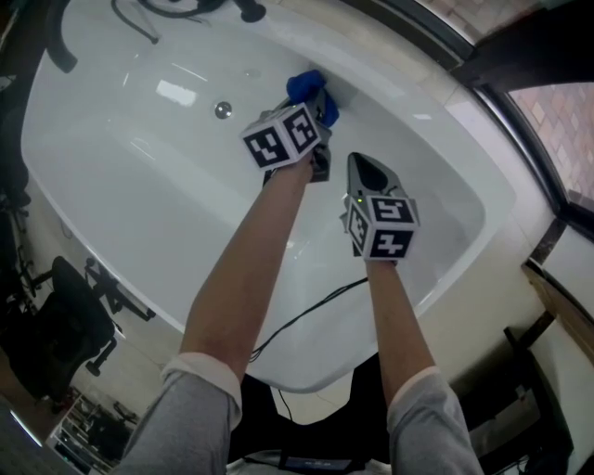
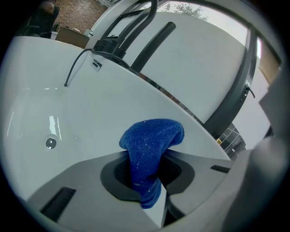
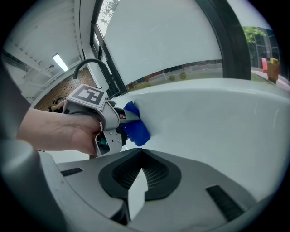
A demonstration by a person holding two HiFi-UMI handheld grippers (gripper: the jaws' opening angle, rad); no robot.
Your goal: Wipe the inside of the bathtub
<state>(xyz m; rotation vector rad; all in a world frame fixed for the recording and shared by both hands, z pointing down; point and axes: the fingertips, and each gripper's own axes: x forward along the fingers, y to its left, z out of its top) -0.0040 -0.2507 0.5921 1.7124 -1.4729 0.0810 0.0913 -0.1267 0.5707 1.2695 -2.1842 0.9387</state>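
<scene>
A white bathtub (image 1: 139,213) fills the head view. My left gripper (image 1: 314,104) is shut on a blue cloth (image 1: 310,89), pressed against the tub's far inner wall. In the left gripper view the blue cloth (image 2: 152,149) bulges out from between the shut jaws, against the white tub wall (image 2: 90,113). My right gripper (image 1: 365,173) hovers inside the tub to the right of the left one, its jaws shut with nothing between them (image 3: 138,174). The right gripper view shows the left gripper (image 3: 129,118) and the cloth (image 3: 136,127) touching the wall.
The drain (image 1: 223,109) sits on the tub floor left of the cloth, also seen as the drain (image 2: 50,143). A black faucet and hose (image 1: 158,14) lie at the tub's far end. A black cable (image 1: 306,315) crosses the near rim. Window frames (image 1: 520,83) run at the right.
</scene>
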